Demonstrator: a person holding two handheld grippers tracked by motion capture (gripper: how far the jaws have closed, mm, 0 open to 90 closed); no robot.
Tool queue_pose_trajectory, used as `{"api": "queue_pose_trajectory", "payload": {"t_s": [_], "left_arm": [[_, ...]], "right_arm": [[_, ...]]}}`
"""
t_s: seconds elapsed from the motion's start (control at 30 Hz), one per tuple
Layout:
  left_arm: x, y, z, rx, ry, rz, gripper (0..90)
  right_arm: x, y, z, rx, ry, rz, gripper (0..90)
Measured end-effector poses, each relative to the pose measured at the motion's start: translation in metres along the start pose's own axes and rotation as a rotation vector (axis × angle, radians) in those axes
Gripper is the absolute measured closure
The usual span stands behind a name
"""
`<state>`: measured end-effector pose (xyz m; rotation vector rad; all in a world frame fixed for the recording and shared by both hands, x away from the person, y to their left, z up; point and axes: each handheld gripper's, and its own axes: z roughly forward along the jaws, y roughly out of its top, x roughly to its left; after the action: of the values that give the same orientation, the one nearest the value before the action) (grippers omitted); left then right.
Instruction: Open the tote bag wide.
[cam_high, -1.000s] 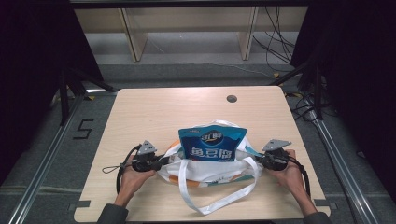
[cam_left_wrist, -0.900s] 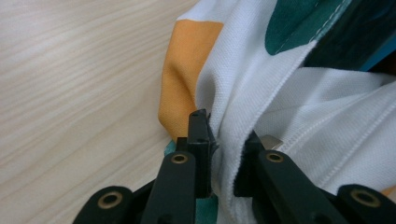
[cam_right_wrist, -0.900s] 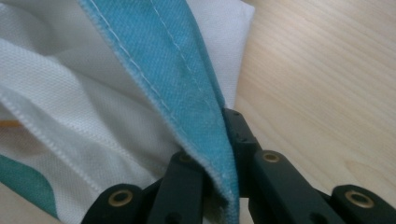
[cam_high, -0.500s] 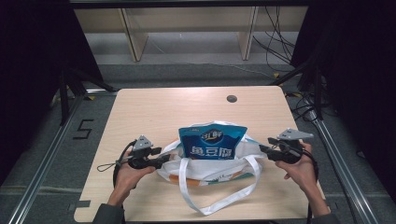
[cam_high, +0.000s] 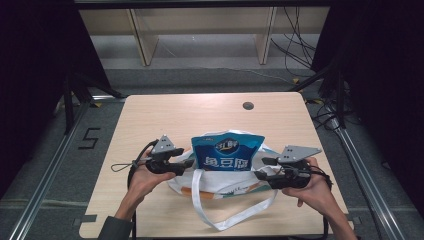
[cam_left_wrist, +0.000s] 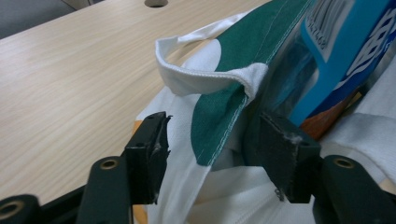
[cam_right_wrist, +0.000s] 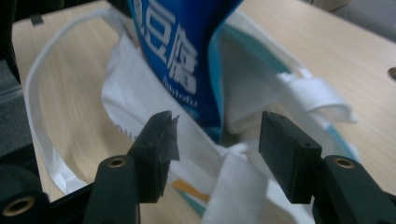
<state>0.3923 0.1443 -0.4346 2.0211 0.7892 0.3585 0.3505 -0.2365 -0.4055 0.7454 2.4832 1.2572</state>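
Observation:
A blue snack package (cam_high: 227, 152) with white lettering stands upright in a white tote bag (cam_high: 220, 186) with green and orange print, slumped around its base at the table's front middle. My left gripper (cam_high: 187, 163) is at the bag's left side and open. Its jaws have just been opening, and the bag's green-and-white rim (cam_left_wrist: 219, 116) hangs loose between them without touching the pads (cam_left_wrist: 149, 142). My right gripper (cam_high: 262, 168) is open at the bag's right side, jaws just opened. The package's edge (cam_right_wrist: 187, 60) and a white strap (cam_right_wrist: 233, 186) lie ahead of it.
The bag's long white handle (cam_high: 220, 220) loops toward the front edge of the wooden table (cam_high: 150, 120). A round hole (cam_high: 248, 105) sits at the table's back right. Shelving legs and cables stand behind the table.
Both grippers have opened, let go of the bag's sides and lifted. The right one has drawn out to the right. The bag's rim has sagged lower around the package.

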Motion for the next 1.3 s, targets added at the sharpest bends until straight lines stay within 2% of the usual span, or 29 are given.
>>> {"api": "queue_pose_trajectory", "payload": {"t_s": [0.03, 0.07, 0.1, 0.13, 0.17, 0.23, 0.3, 0.37, 0.47, 0.5, 0.6, 0.67, 0.7, 0.73, 0.8, 0.87, 0.9, 0.97, 1.0, 1.03, 1.1, 1.13, 1.2, 1.23, 1.27, 1.3], "left_arm": [[0.002, 0.000, 0.002, 0.021, 0.001, 0.008, 44.2], [0.003, 0.000, 0.005, 0.016, -0.004, 0.004, 45.7], [0.005, 0.000, 0.008, 0.017, -0.014, -0.002, 47.8], [0.007, 0.001, 0.012, 0.005, -0.020, -0.015, 53.0], [0.008, 0.001, 0.016, 0.007, -0.036, -0.032, 58.0], [0.011, 0.004, 0.023, 0.012, -0.045, -0.011, 67.5], [0.016, 0.007, 0.025, 0.023, -0.038, -0.017, 74.2], [0.024, 0.011, 0.027, 0.017, -0.025, -0.038, 78.9], [0.038, 0.018, 0.030, 0.017, -0.002, -0.098, 83.3], [0.043, 0.021, 0.033, 0.006, 0.011, -0.134, 84.2], [0.057, 0.030, 0.043, 0.048, 0.057, -0.149, 84.9], [0.064, 0.031, 0.051, 0.058, 0.082, -0.171, 85.0], [0.069, 0.030, 0.056, 0.083, 0.076, -0.193, 84.9], [0.072, 0.027, 0.062, 0.092, 0.075, -0.215, 84.8], [0.078, 0.019, 0.075, 0.124, 0.066, -0.233, 84.5], [0.081, 0.008, 0.090, 0.152, 0.054, -0.281, 83.4], [0.080, 0.002, 0.096, 0.146, 0.049, -0.302, 83.0], [0.079, -0.005, 0.102, 0.165, 0.033, -0.303, 82.7], [0.078, -0.007, 0.103, 0.156, 0.033, -0.311, 82.7], [0.078, -0.007, 0.102, 0.150, 0.040, -0.303, 82.5], [0.076, -0.007, 0.100, 0.150, 0.054, -0.302, 80.3], [0.075, -0.005, 0.098, 0.150, 0.066, -0.294, 77.9], [0.073, -0.001, 0.090, 0.135, 0.081, -0.264, 71.2], [0.071, 0.001, 0.084, 0.122, 0.078, -0.264, 65.5], [0.068, 0.004, 0.071, 0.103, 0.096, -0.267, 60.7], [0.066, 0.005, 0.062, 0.098, 0.109, -0.264, 53.7]], "right_arm": [[0.000, -0.001, 0.004, 0.009, 0.000, -0.003, 45.5], [0.001, -0.004, 0.008, 0.027, 0.001, 0.012, 45.6], [0.000, -0.006, 0.011, 0.045, 0.002, -0.004, 45.5], [0.001, -0.008, 0.014, 0.060, 0.009, 0.013, 45.5], [-0.001, -0.010, 0.018, 0.065, 0.014, -0.004, 46.1], [-0.001, -0.013, 0.020, 0.079, 0.026, 0.004, 50.4], [-0.001, -0.015, 0.021, 0.110, 0.032, -0.033, 57.9], [0.004, -0.020, 0.022, 0.154, 0.043, -0.086, 69.9], [0.009, -0.025, 0.025, 0.185, 0.020, -0.154, 78.7], [0.012, -0.025, 0.023, 0.206, 0.022, -0.161, 79.4], [0.017, -0.024, 0.014, 0.212, 0.021, -0.178, 80.5], [0.020, -0.023, 0.007, 0.209, 0.029, -0.217, 80.7], [0.023, -0.023, 0.004, 0.210, 0.031, -0.205, 81.0], [0.025, -0.024, 0.004, 0.209, 0.053, -0.227, 81.2], [0.031, -0.026, 0.009, 0.236, 0.070, -0.229, 81.3], [0.036, -0.034, 0.024, 0.273, 0.092, -0.256, 81.7], [0.039, -0.039, 0.032, 0.311, 0.086, -0.264, 82.1], [0.040, -0.049, 0.048, 0.356, 0.087, -0.283, 82.4], [0.042, -0.053, 0.053, 0.376, 0.078, -0.272, 82.4], [0.042, -0.057, 0.058, 0.398, 0.087, -0.265, 82.3], [0.041, -0.057, 0.060, 0.388, 0.080, -0.254, 82.3], [0.040, -0.056, 0.060, 0.390, 0.103, -0.254, 82.0], [0.039, -0.056, 0.056, 0.371, 0.096, -0.229, 80.2], [0.037, -0.055, 0.053, 0.353, 0.107, -0.203, 76.5], [0.037, -0.053, 0.048, 0.326, 0.103, -0.151, 69.1], [0.033, -0.047, 0.035, 0.263, 0.099, -0.103, 61.3]]}}
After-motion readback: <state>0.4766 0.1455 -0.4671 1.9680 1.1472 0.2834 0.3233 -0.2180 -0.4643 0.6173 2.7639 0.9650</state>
